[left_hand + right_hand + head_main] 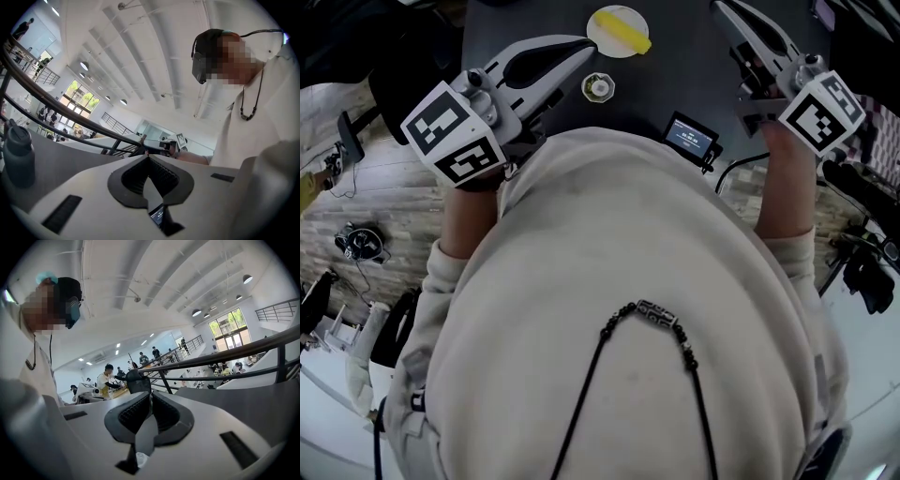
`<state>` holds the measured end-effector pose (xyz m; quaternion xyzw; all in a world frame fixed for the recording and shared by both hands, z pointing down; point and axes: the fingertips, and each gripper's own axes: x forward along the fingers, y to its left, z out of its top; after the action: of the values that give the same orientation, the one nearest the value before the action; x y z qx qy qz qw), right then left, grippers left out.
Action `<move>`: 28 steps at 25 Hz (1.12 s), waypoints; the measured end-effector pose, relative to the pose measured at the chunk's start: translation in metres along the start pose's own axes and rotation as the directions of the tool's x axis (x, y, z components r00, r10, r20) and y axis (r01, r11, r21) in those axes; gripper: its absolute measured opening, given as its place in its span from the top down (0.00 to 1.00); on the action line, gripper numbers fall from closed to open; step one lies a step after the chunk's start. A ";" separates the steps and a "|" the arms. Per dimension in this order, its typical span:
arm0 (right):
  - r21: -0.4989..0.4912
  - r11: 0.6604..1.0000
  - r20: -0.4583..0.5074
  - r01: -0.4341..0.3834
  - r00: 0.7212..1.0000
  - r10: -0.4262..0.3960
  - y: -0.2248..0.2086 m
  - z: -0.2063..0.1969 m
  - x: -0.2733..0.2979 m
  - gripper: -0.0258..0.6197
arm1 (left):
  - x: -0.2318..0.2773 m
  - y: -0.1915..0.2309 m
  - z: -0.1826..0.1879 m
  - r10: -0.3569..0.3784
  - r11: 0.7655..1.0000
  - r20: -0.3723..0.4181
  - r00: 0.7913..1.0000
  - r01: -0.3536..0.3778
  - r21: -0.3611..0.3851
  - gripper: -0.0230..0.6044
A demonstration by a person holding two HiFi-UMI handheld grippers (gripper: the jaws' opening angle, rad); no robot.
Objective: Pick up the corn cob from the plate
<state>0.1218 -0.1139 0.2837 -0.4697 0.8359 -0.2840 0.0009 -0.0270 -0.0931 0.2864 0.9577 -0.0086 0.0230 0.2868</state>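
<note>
I see the corn cob (pixel 623 36) lying on the plate (pixel 605 21) far across the table (pixel 675 70) — left gripper (pixel 589 47) just left of it, right gripper (pixel 720 9) well right. Nearer me sits a small round container (pixel 598 88), with a small screen device (pixel 691 135) to its right.

Out front, left tool (pixel 581 52) and right tool (pixel 722 9) (jaws together, nothing between them)
</note>
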 end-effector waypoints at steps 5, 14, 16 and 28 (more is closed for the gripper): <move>-0.018 1.000 -0.036 -0.008 0.999 0.007 -0.006 -0.007 0.011 0.93 | -0.002 0.002 -0.005 0.024 1.000 -0.001 1.000 -0.024 -0.015 0.96; -0.011 1.000 -0.141 -0.020 0.990 0.018 -0.032 -0.046 0.034 0.93 | -0.003 0.001 -0.011 0.063 0.997 -0.001 0.998 -0.063 -0.039 0.97; -0.016 1.000 -0.172 -0.025 0.985 0.022 -0.039 -0.056 0.040 0.89 | -0.005 0.002 -0.014 0.079 0.996 -0.005 0.997 -0.079 -0.047 0.96; -0.010 1.000 -0.308 -0.021 0.951 0.017 -0.081 -0.111 0.067 0.78 | -0.015 0.012 -0.024 0.175 0.981 -0.018 0.984 -0.176 -0.085 0.97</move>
<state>0.1181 -0.1461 0.4331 -0.4119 0.8321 -0.3481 -0.1297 -0.0433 -0.0903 0.3122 0.9397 -0.0926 0.0530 0.3249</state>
